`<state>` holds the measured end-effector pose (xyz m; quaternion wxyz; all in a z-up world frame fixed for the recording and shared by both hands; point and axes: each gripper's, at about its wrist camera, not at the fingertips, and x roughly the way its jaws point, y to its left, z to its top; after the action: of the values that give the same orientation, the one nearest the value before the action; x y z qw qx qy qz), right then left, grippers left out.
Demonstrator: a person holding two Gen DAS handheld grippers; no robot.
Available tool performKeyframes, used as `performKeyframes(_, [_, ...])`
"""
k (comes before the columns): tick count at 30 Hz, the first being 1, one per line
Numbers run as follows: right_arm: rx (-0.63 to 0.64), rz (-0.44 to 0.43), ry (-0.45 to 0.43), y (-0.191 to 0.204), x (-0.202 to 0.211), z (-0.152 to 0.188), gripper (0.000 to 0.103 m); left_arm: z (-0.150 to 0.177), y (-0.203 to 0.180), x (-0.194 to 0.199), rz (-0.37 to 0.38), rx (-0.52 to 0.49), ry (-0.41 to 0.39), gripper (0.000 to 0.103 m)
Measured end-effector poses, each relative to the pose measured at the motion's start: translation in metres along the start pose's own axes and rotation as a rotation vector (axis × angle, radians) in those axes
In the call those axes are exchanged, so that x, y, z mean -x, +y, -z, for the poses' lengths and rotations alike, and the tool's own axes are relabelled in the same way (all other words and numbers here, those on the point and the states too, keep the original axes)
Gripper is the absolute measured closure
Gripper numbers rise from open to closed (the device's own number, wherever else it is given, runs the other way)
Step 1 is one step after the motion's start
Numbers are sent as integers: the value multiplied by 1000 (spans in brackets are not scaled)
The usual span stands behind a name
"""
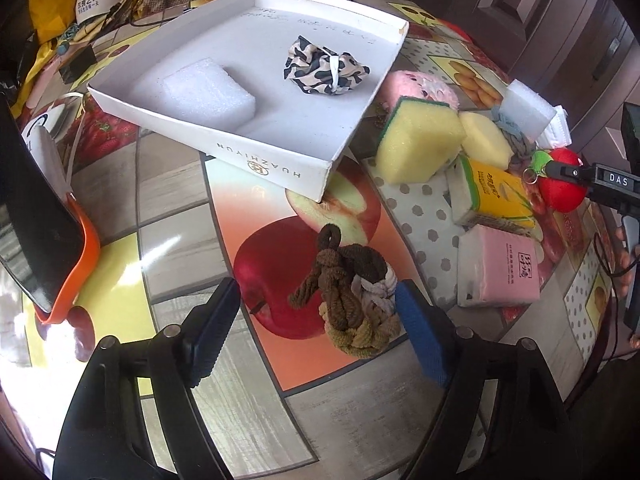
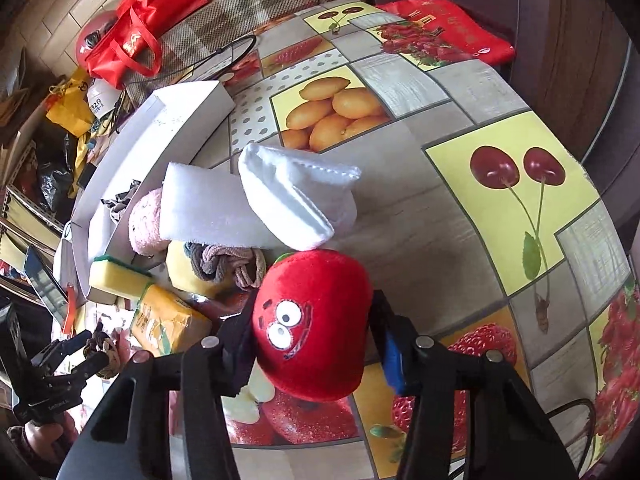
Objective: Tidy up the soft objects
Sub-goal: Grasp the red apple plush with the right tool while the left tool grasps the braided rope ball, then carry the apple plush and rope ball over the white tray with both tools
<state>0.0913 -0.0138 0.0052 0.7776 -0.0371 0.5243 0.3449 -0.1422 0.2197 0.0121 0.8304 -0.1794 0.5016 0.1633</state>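
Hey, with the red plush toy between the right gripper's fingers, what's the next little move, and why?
Probably lift the red plush toy and carry it toward the white box. The right gripper has both pads against its sides, and the box already holds a foam block and a patterned scrunchie.

Left gripper (image 1: 320,316): angled steeply down toward the table (image 1: 248,360), jaws apart; the right-hand blue pad touches the knotted rope bundle (image 1: 352,300), the other pad stands clear of it. Right gripper (image 2: 316,340): likewise angled down above the table, both pads pressed against the red plush apple (image 2: 312,320).
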Motion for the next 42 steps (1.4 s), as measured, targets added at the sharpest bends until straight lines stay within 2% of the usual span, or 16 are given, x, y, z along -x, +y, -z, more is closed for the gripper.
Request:
performKeyframes(8, [2,-29,-10,6,5,0,53,2,-7,-8,-22,-51,22,23])
performKeyframes(10, [6,-34,-15,7,6,-1,54,3,-11,-9,-51,-80,10,38])
performKeyframes(11, [8,-38,-20,7,8,-2,54,3,-12,-8,-56,-94,2,52])
performKeyframes(12, [12,-45,-26,8,10,-2,54,2,-13,-7,-48,-94,-4,58])
performKeyframes(14, [21,-86,-51,11,16,-2,54,3,-11,-6,-34,-77,-12,62])
performKeyframes(15, [30,-134,-77,13,22,-1,54,3,-10,-5,-32,-69,-16,63])
performKeyframes(17, [68,-181,-119,23,33,-1,54,2,-7,-3,-23,-49,-26,65])
performKeyframes(20, [137,-206,-168,41,47,-2,54,-6,-4,12,-14,-20,-75,65])
performKeyframes(26, [184,-245,-274,70,78,-16,54,-58,3,84,-33,37,-274,65])
performKeyframes(29, [195,-276,-322,80,92,-26,54,-78,0,114,-21,58,-347,65])
performKeyframes(32, [205,-312,-343,88,101,-37,54,-85,-8,125,-24,54,-380,65])
performKeyframes(36, [218,-343,-368,99,109,-47,54,-81,-10,124,-15,76,-380,65])
performKeyframes(42, [231,-372,-380,109,112,-58,54,-85,9,134,-37,124,-412,65])
